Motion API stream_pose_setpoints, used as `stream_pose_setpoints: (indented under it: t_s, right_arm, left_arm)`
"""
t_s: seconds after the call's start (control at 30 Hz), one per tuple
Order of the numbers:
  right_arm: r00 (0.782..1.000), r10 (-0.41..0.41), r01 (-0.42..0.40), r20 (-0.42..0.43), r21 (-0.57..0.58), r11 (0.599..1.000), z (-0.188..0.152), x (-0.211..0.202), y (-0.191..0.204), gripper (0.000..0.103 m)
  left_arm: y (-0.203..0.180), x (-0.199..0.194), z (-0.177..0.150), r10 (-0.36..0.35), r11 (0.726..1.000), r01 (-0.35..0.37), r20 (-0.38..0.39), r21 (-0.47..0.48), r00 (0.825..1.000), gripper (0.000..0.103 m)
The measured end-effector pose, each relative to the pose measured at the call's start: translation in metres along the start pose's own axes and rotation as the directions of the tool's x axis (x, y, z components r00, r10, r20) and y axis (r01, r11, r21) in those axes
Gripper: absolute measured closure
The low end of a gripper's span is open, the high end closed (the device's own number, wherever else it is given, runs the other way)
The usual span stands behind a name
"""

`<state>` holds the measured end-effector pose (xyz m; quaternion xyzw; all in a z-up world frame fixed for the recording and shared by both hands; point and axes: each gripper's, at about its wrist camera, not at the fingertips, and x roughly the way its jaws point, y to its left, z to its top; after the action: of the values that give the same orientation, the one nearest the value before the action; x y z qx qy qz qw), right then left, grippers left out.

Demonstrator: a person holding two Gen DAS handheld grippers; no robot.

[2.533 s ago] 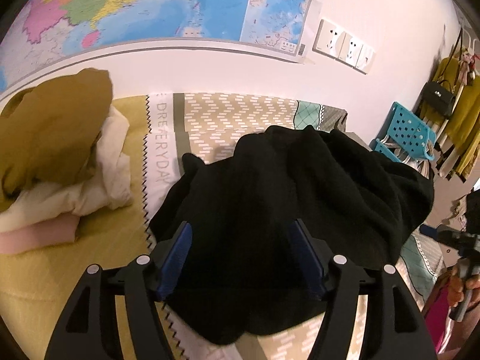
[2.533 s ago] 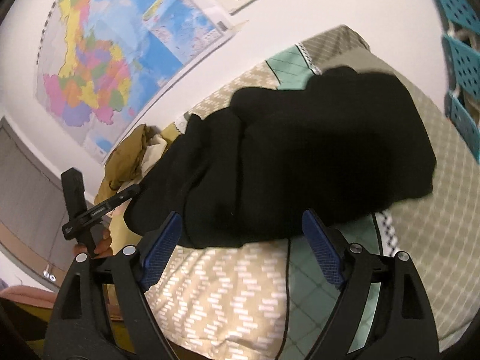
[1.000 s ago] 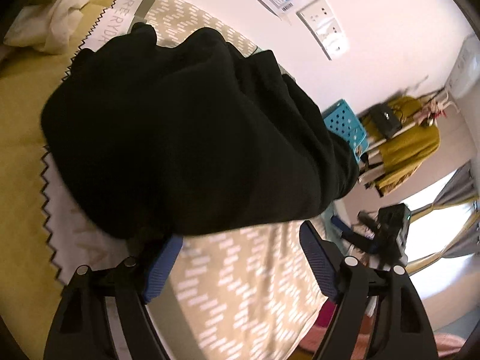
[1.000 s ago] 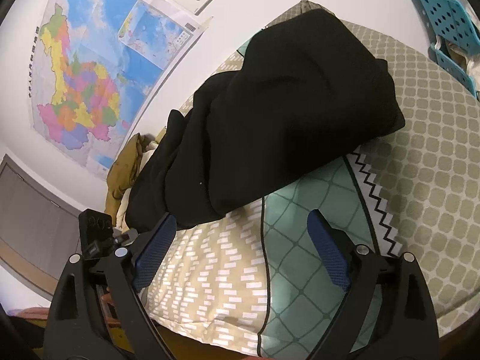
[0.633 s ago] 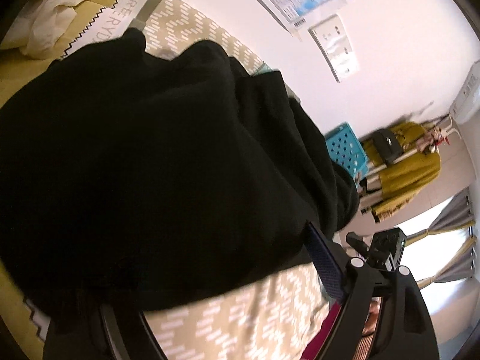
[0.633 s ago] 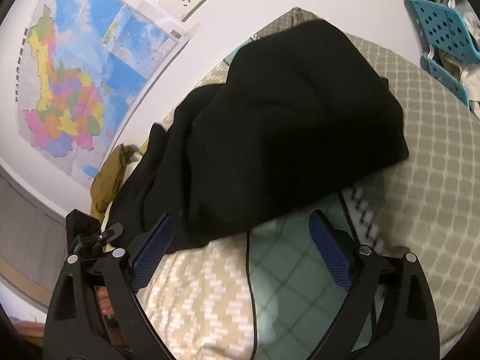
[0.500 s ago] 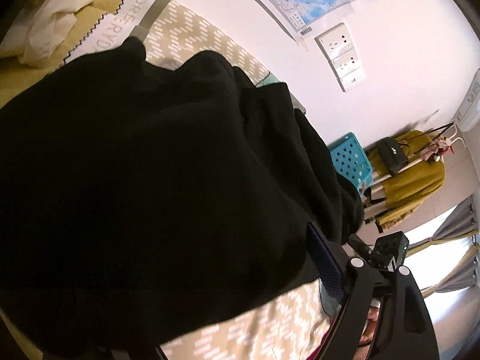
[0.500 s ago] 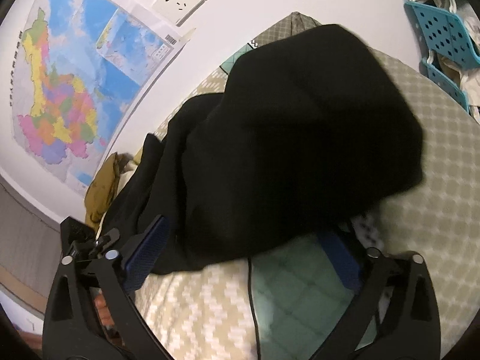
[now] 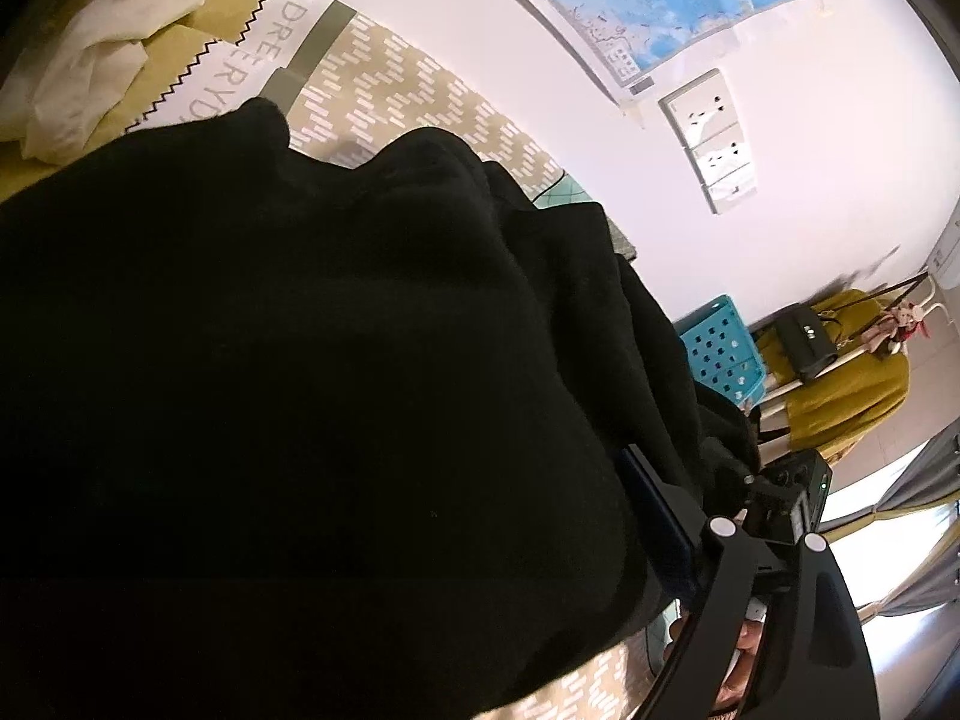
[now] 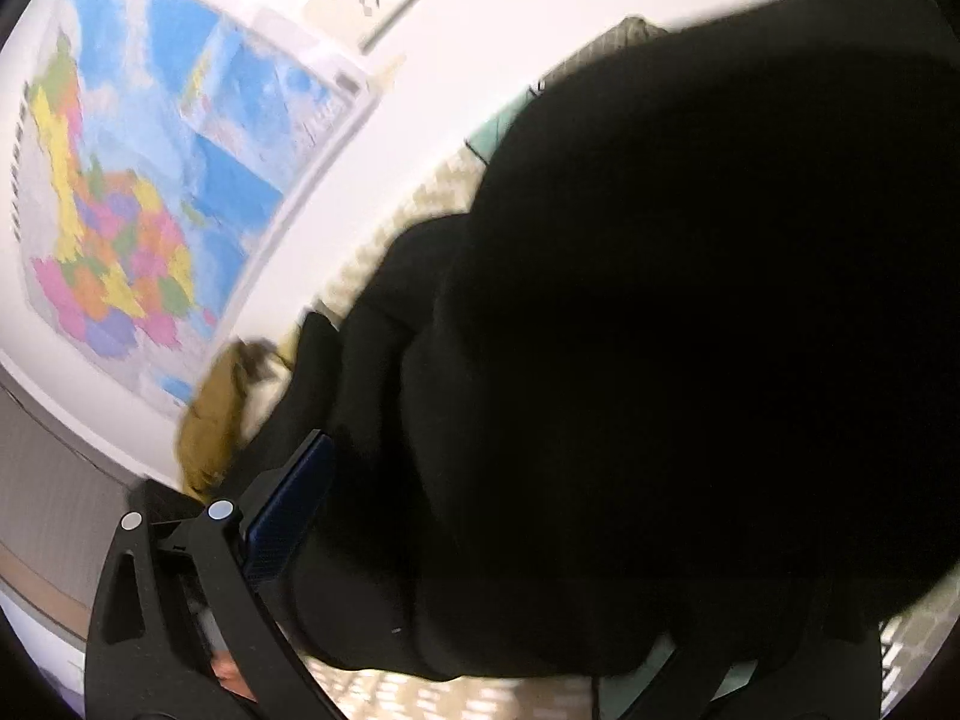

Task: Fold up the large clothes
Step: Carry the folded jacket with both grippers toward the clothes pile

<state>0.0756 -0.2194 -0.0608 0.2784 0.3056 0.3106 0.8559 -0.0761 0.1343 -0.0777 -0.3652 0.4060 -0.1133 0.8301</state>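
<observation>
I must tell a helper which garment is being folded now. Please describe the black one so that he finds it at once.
Look at the bed with the patterned cover below the wall map. The black garment lies bunched in its middle, a big, thick heap. Beside it is a pile with a mustard-yellow garment and a cream-white cloth; only this one is black.

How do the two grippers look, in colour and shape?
Both are black plastic. The left gripper shows one angular finger with a triangular cut-out, two silver pins and a dark blue pad. The right gripper shows a finger of the same build, with a blue ribbed pad.
</observation>
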Motion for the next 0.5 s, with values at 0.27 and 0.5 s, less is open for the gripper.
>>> stream_pose_setpoints:
  t_s: [0.27, 0.5]
  right_arm:
    - [0.995, -0.100, 0.099, -0.007, -0.107, 0.989, -0.004, 0.009, 0.018, 0.023]
    - [0.999, -0.018, 0.017, -0.039, -0.020, 1.000, 0.000, 0.004, 0.000, 0.023]
  left_arm:
    - [-0.012, 0.008, 0.003, 0.130, 0.989, -0.130, 0.001, 0.072, 0.991, 0.038]
    - [-0.014, 0.010, 0.007, 0.140, 0.986, -0.139, -0.001, 0.095, 0.990, 0.035]
